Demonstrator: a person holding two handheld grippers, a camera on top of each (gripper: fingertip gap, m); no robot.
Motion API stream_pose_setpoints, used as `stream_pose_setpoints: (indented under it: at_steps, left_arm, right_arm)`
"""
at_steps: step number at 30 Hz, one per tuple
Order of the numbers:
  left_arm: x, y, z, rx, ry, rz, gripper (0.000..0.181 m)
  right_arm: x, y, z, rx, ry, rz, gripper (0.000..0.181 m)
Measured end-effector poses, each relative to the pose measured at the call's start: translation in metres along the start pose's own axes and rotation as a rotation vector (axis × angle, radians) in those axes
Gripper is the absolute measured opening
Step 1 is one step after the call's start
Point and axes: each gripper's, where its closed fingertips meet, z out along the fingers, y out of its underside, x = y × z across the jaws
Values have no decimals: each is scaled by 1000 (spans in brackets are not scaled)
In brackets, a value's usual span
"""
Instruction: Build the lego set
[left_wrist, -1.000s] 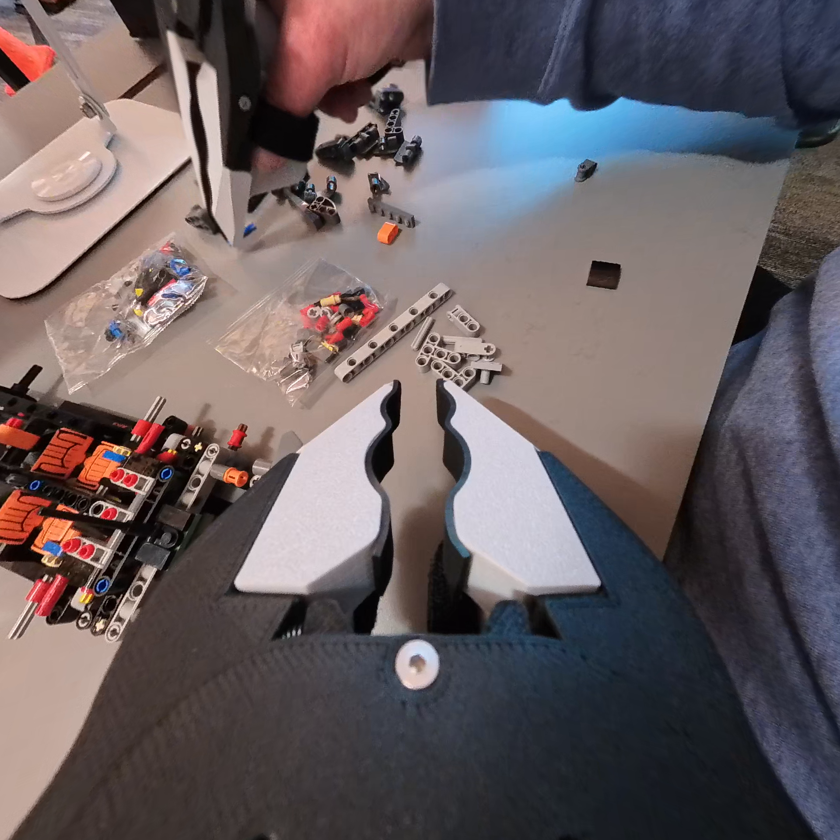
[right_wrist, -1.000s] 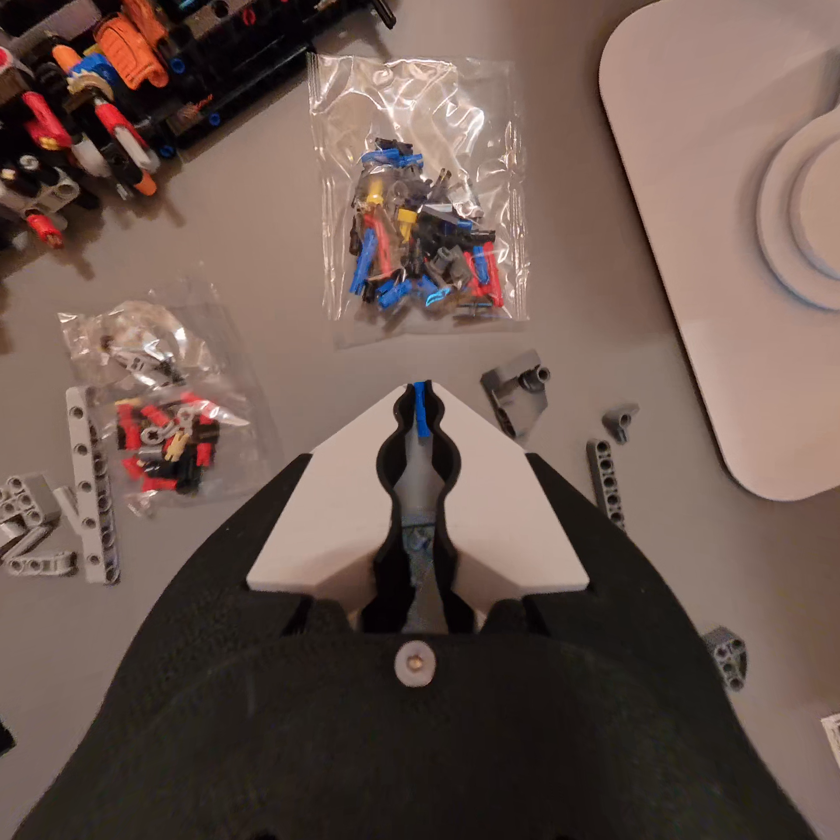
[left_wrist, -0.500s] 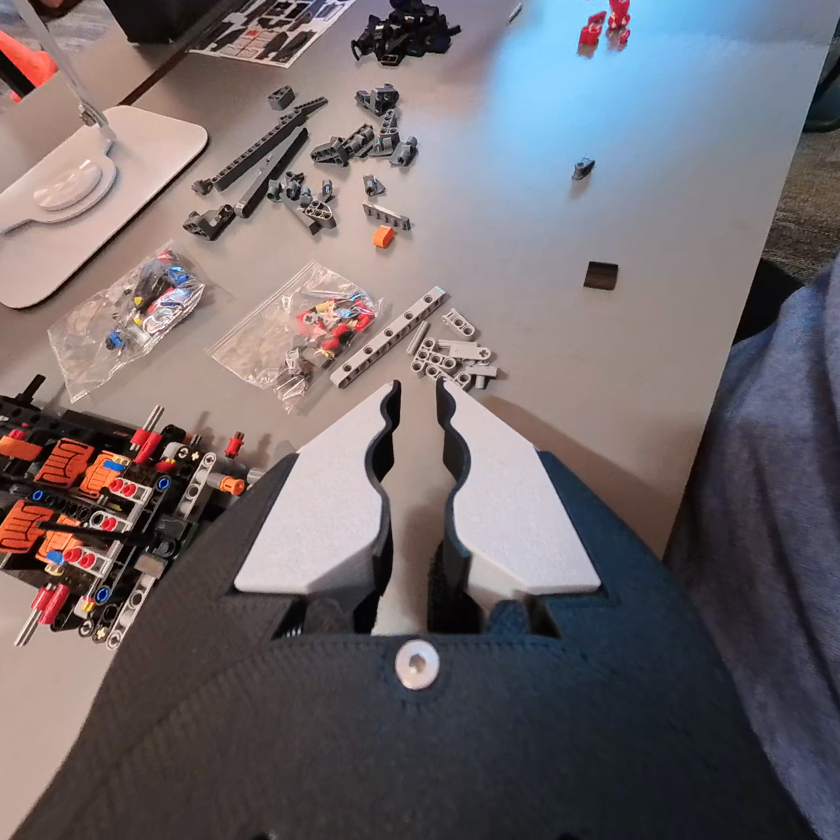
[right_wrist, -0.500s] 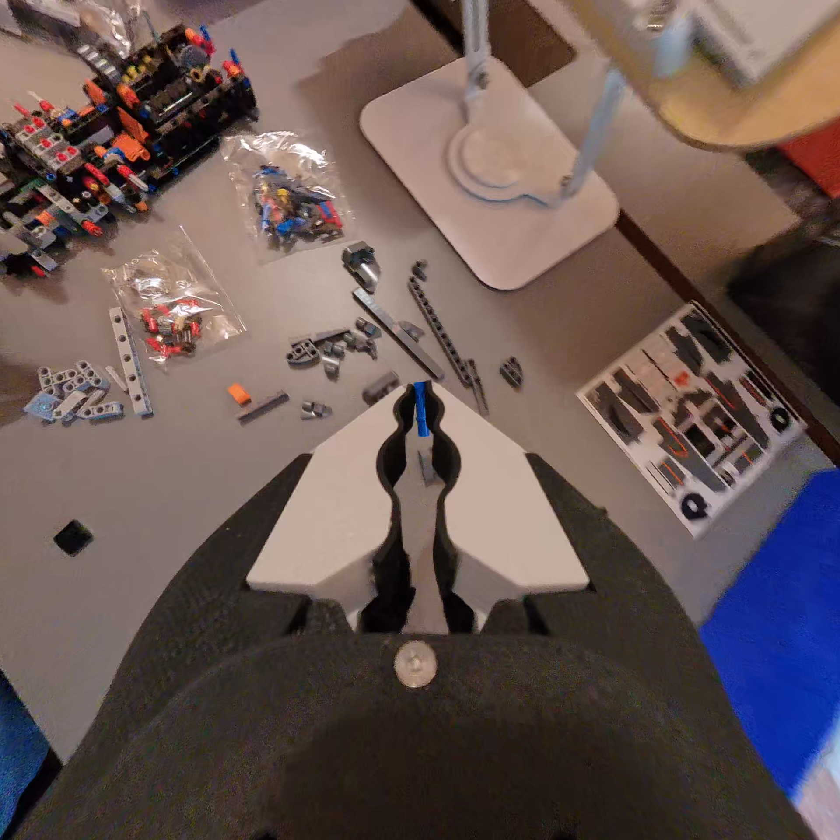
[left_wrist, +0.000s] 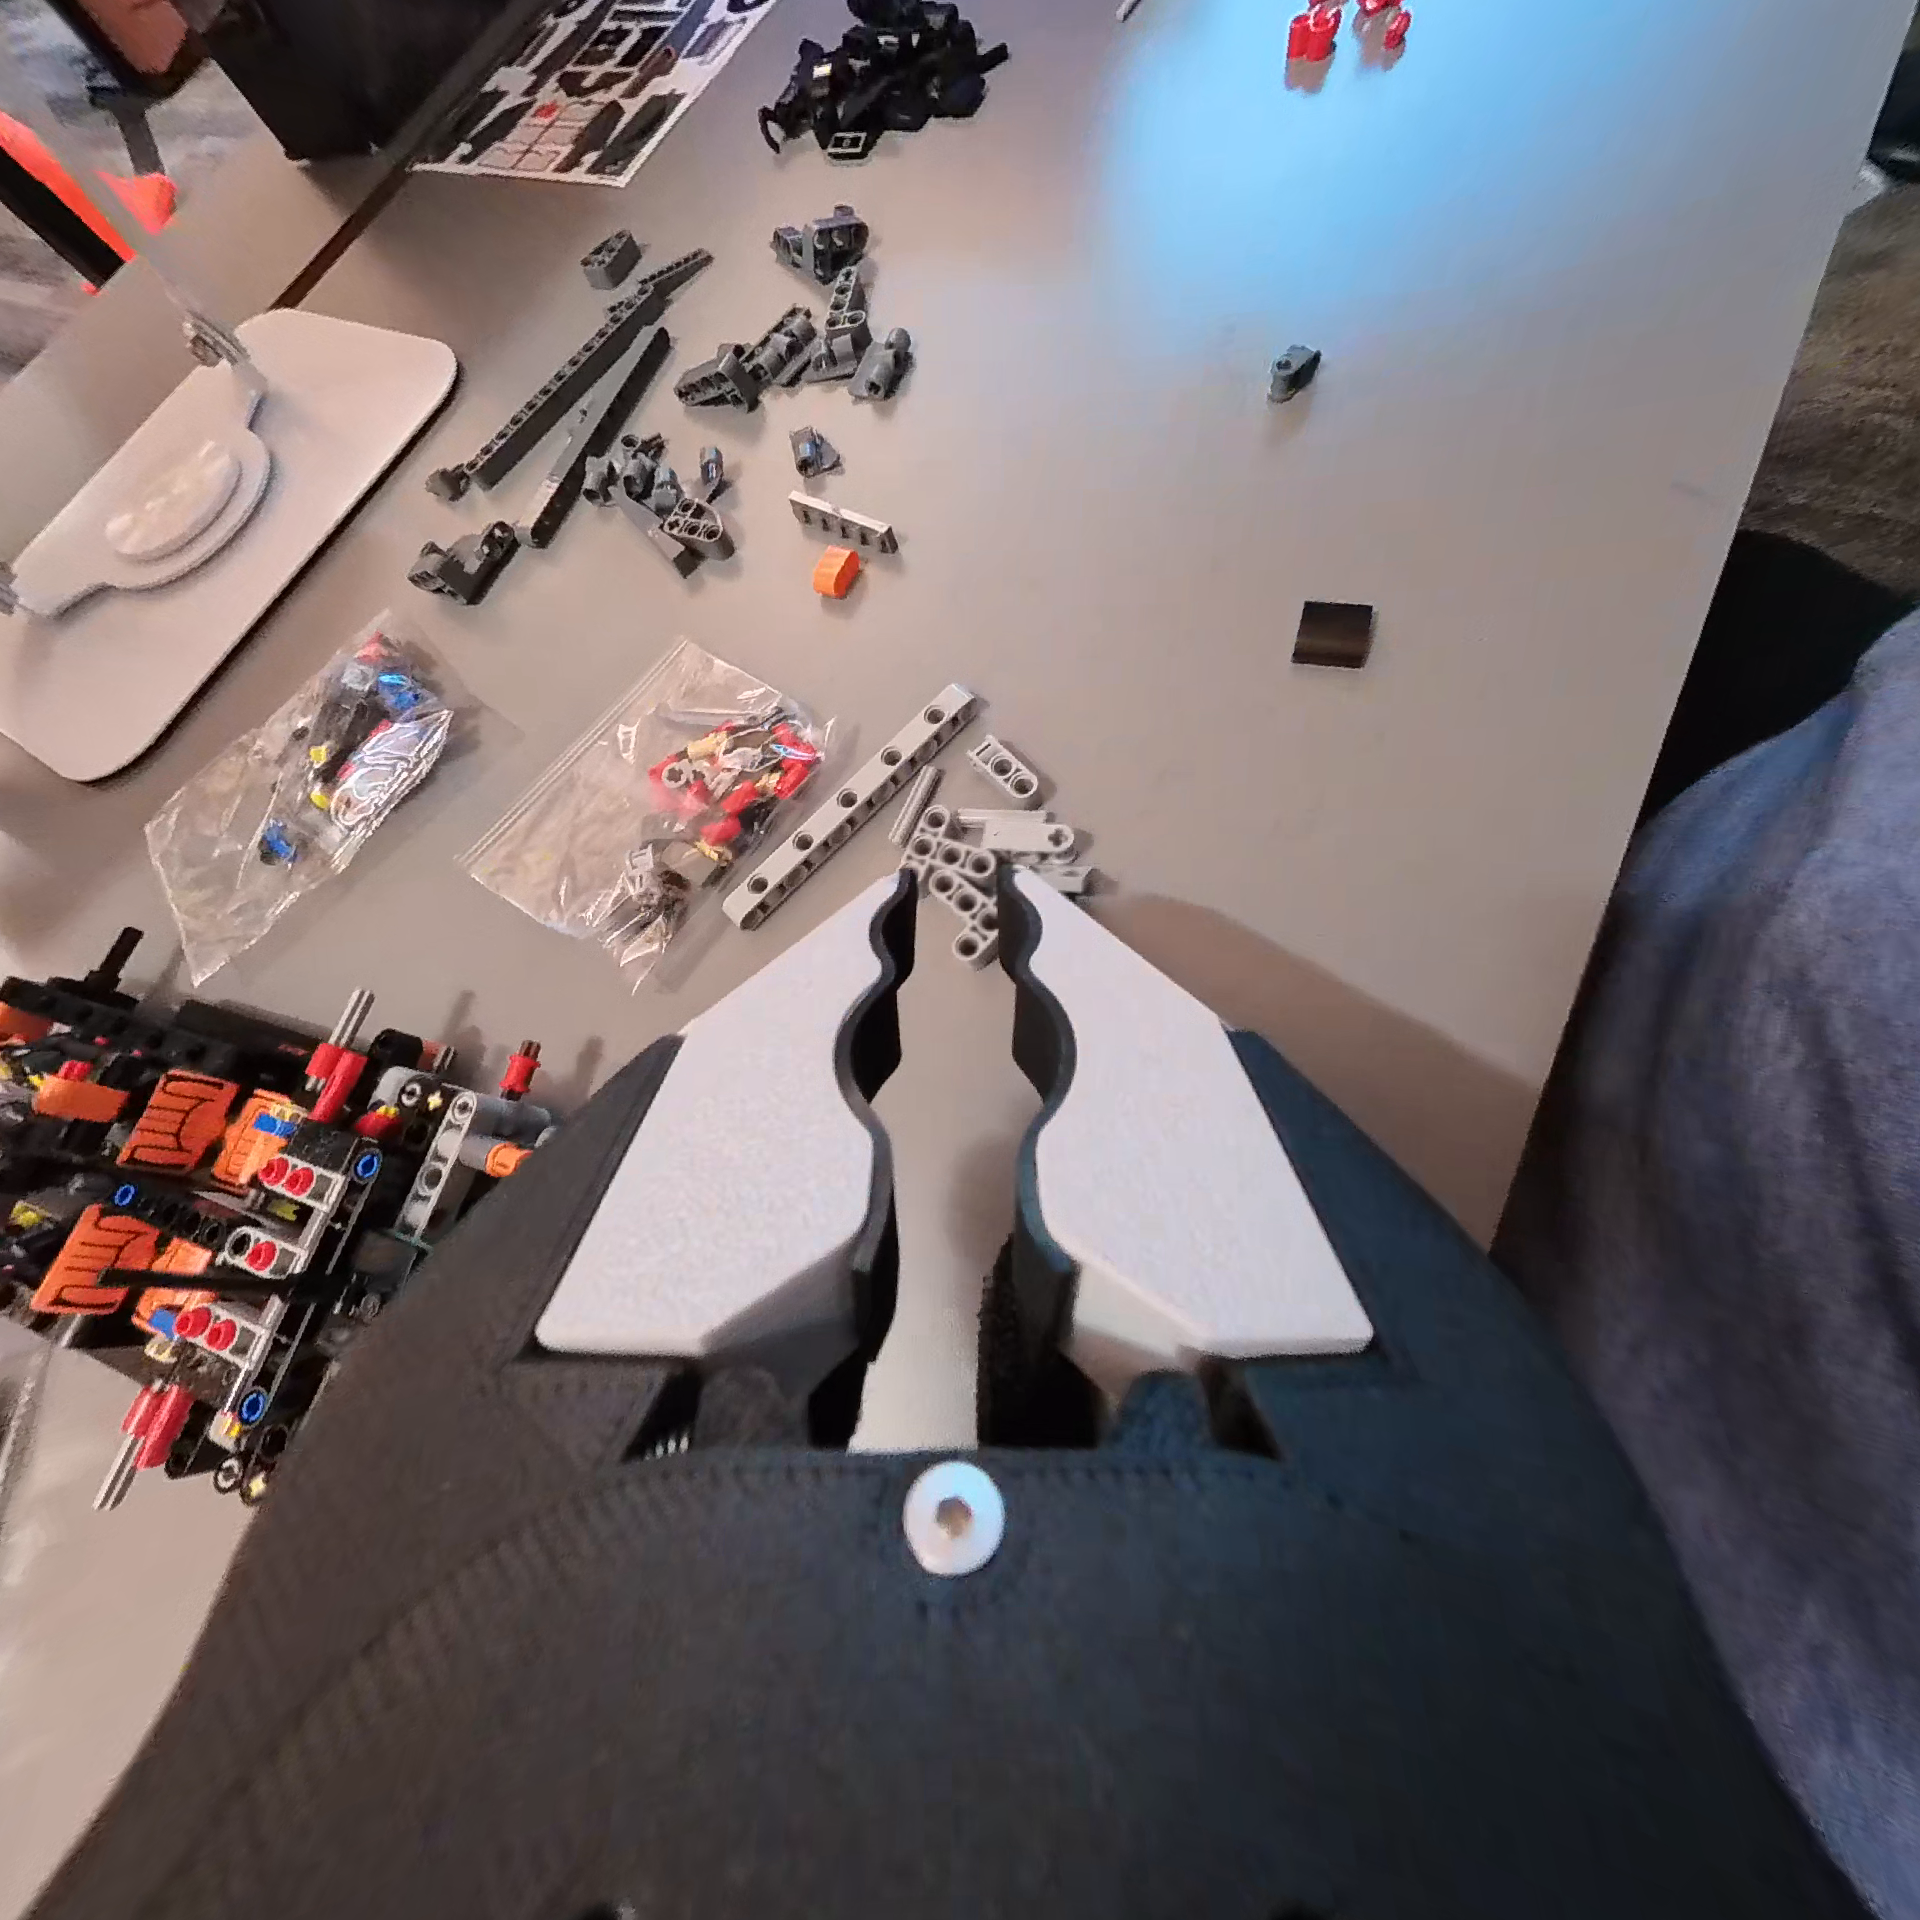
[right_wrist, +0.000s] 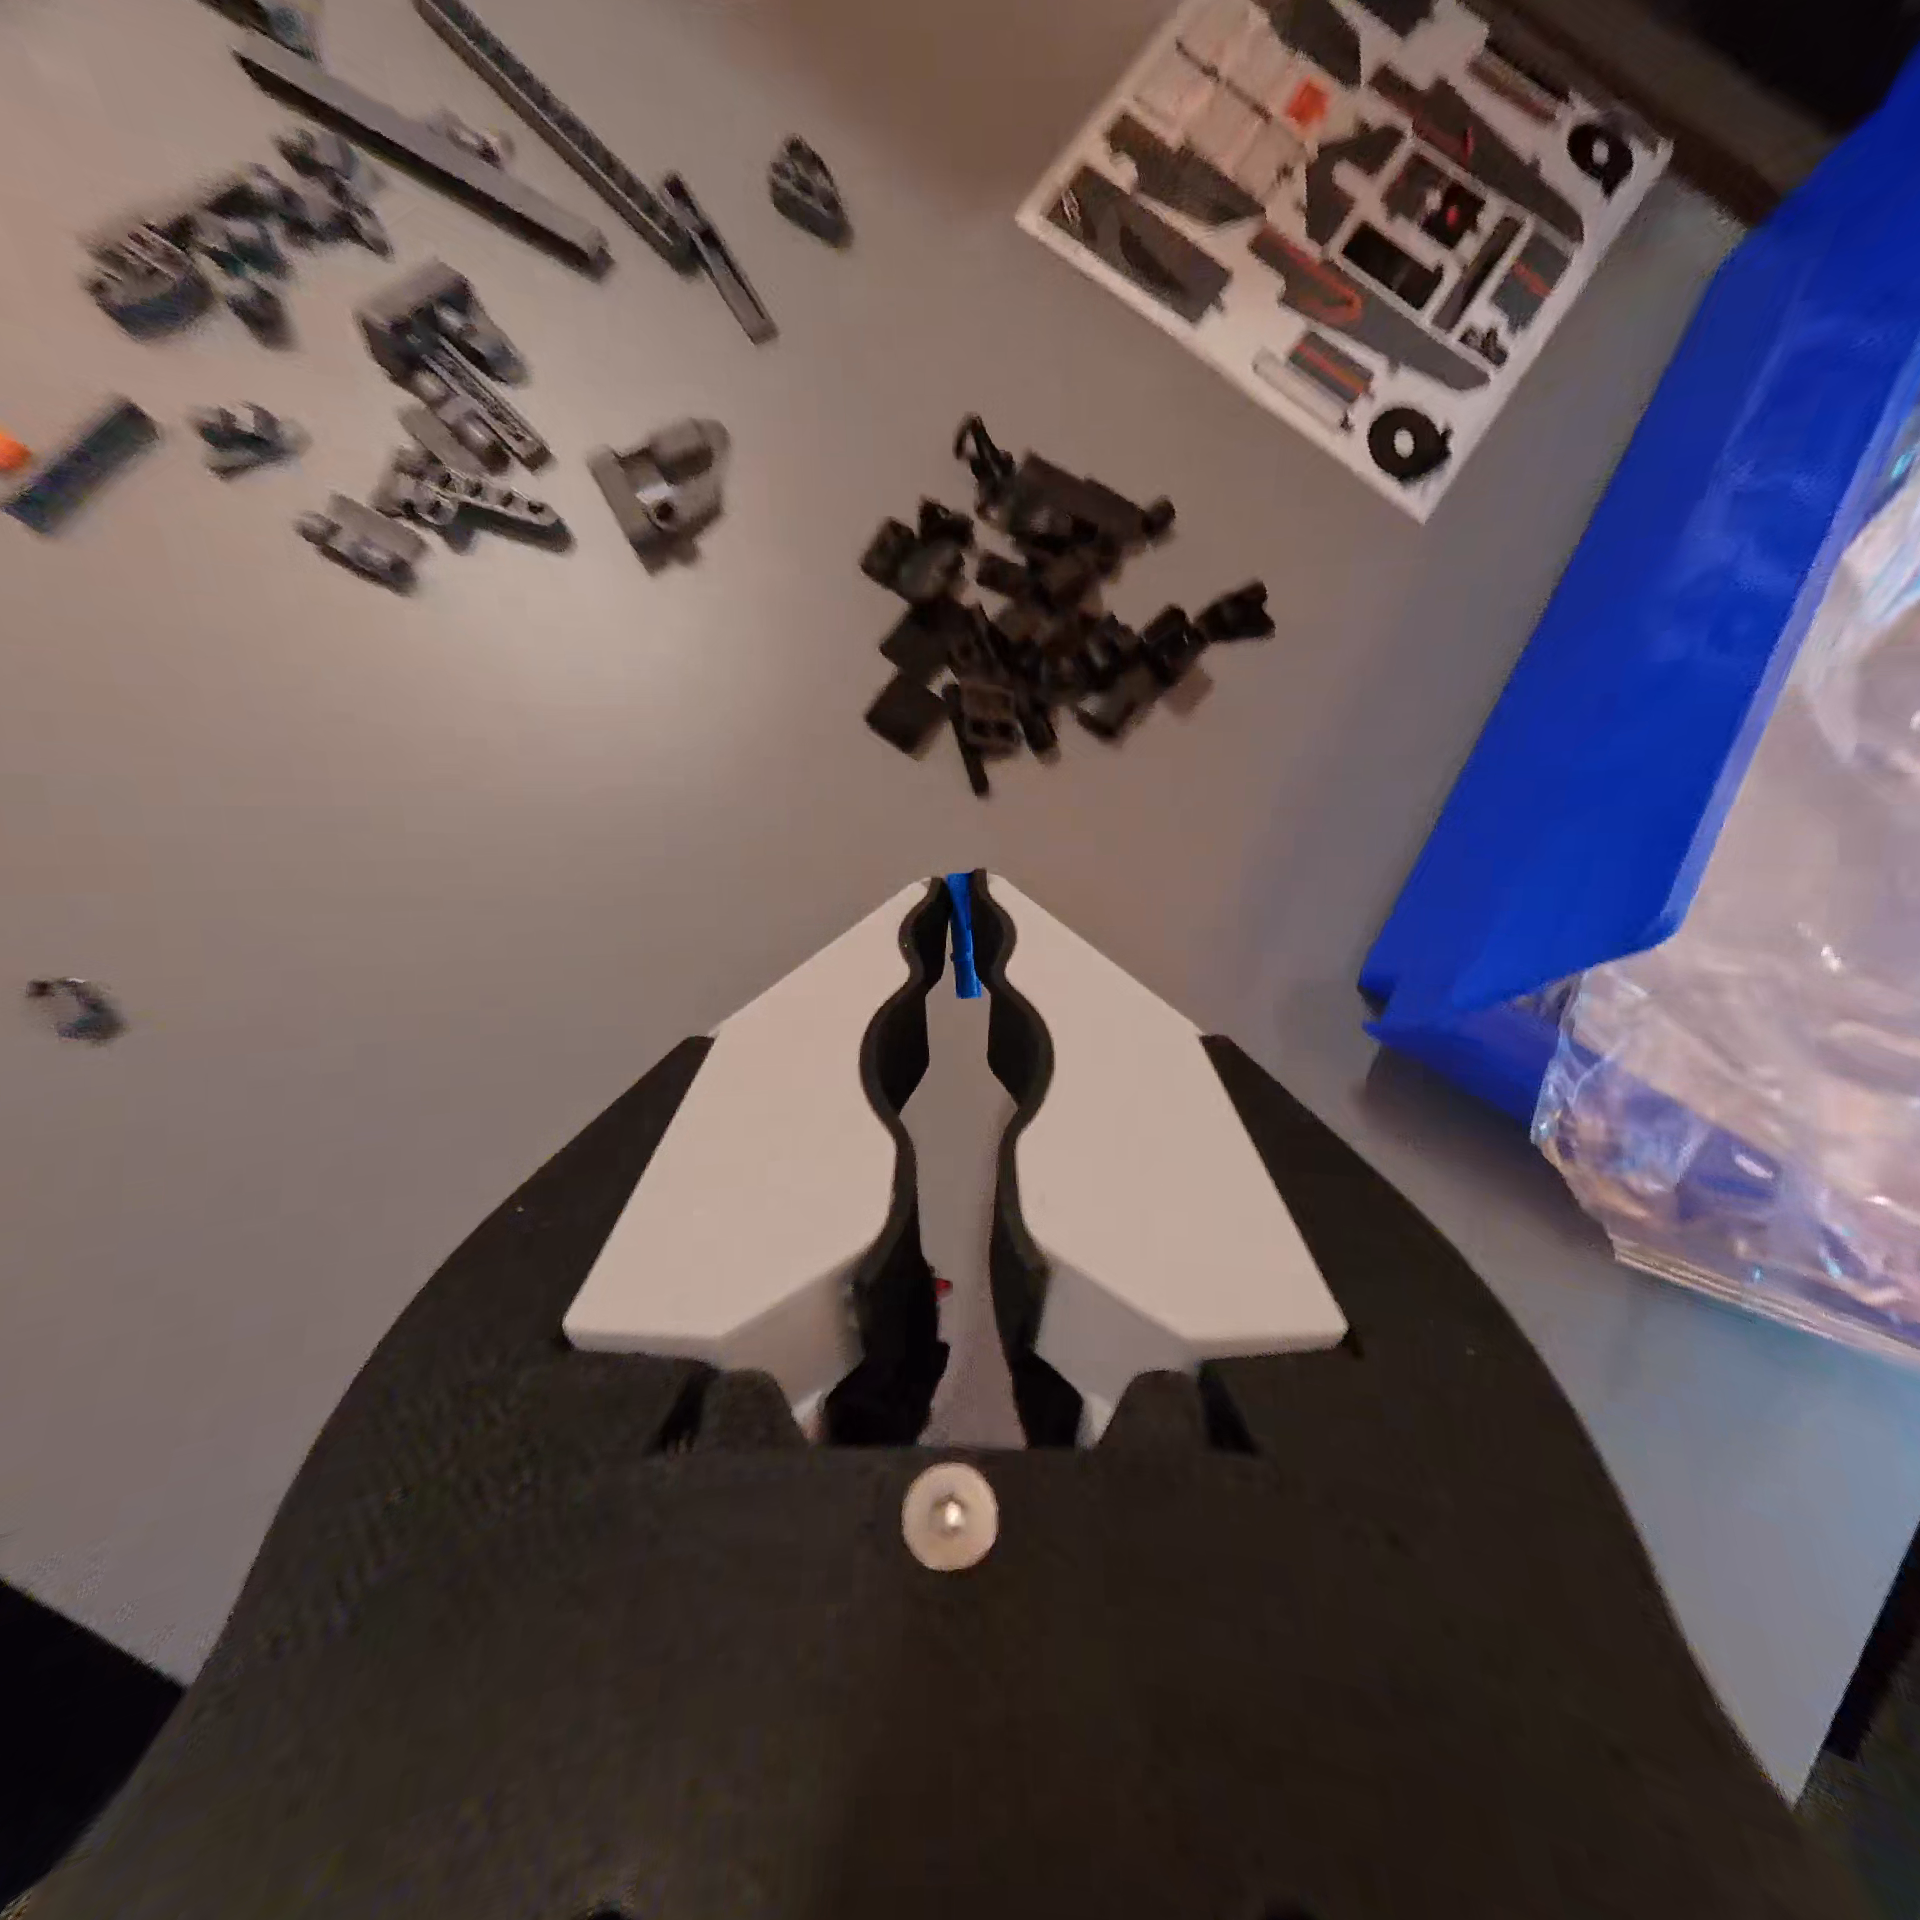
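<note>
- No words, numbers or brand marks are showing clearly enough to read in either view.
- A white sticker sheet (right_wrist: 1351, 223) is lying on the grey table (right_wrist: 520, 831), carrying only black, grey and orange shapes.
- The same sheet (left_wrist: 592, 88) is appearing blurred at the far table edge.

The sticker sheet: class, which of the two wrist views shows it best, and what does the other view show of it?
The right wrist view shows the sticker sheet best: nearly the whole white sheet with its dark decals lies flat on the table, beside a blue bag. The left wrist view catches only part of it, cut off at the top edge.
</note>
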Motion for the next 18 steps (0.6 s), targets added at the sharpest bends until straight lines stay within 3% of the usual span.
stream_pose_setpoints:
  at_steps: [8, 18]
  left_arm:
    - [-4, 1, -3, -23, -47, 19, 13]
    - [-4, 2, 2, -38, -45, 28, 13]
  right_arm:
    - [33, 45, 33, -115, 26, 70, 1]
    - [48, 60, 44, -139, 31, 143, 6]
